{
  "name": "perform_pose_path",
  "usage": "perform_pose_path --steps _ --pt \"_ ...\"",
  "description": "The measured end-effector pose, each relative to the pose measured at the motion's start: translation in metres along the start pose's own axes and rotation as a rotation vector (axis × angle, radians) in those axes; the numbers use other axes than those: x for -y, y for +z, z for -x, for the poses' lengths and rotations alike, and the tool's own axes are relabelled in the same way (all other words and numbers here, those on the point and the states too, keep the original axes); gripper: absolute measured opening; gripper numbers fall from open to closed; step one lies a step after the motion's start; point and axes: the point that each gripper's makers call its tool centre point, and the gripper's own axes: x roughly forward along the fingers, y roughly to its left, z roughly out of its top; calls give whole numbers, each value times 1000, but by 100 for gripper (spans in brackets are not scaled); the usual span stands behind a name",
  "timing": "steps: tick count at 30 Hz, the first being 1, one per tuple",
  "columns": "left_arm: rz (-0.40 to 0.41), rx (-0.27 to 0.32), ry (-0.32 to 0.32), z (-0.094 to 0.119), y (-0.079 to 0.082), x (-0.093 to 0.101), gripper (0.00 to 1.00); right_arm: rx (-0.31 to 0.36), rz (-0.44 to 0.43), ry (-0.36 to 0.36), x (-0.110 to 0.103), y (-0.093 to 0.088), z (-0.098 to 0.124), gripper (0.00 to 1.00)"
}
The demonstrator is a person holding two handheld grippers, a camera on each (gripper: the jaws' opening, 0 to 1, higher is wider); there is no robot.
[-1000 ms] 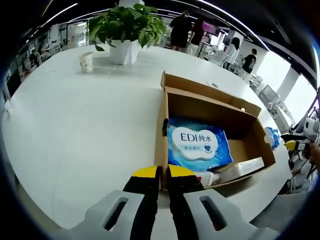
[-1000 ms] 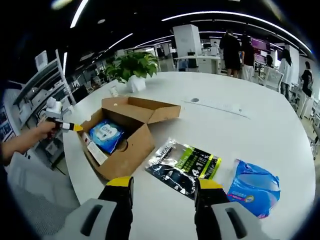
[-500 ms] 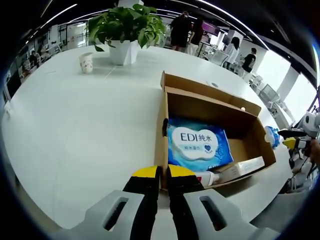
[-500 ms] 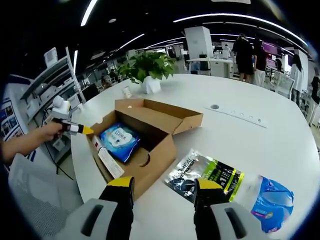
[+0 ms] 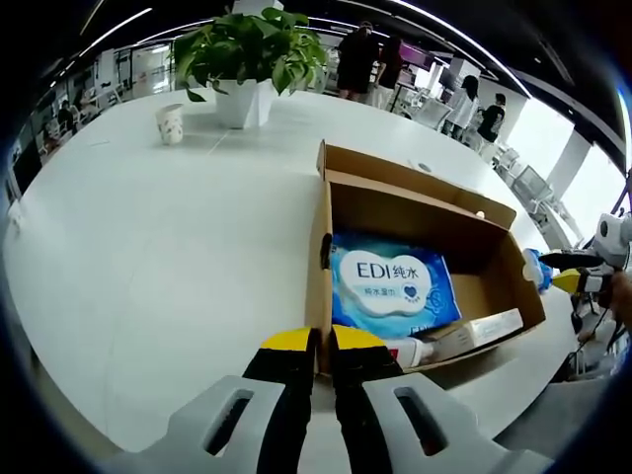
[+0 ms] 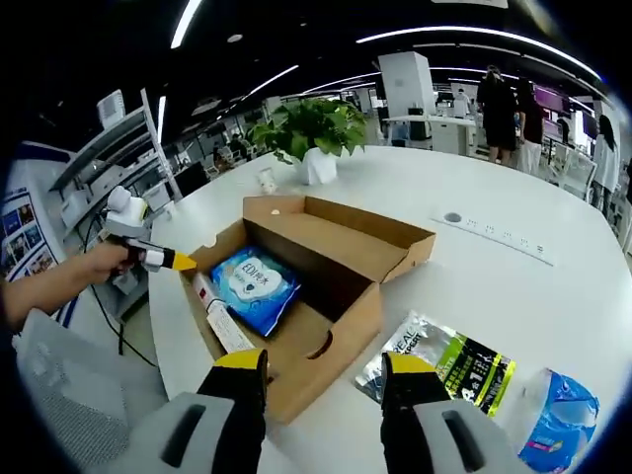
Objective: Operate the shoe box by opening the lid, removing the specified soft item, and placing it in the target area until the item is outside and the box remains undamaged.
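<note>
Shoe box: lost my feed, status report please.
Left gripper shut on box wall. Right gripper open, at shoe box. Lid open; wipes pack inside. Nothing blocking.

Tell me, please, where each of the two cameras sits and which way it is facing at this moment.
Left gripper view: rides the left tongs, shut on the shoe box wall; looks along the box over the blue wipes pack; the right tongs enter at right.
Right gripper view: rides the open right tongs at the opposite end; faces back across the box; the person's hand holds the left tongs there.
Shared: box, wipes pack, potted plant, white table.
</note>
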Motion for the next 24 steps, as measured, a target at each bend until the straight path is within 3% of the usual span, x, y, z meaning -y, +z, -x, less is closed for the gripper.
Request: perform_pose_path --steps 14,18,24 --pt "-8 -4 4 -4 3 -6 3 -25 8 36 -17 8 -32 40" --pt "-12 -7 7 -5 3 -7 3 -61 39 6 -14 4 -39 39" --pt "-15 -8 10 -5 3 -8 3 -57 24 -4 -11 8 -36 38"
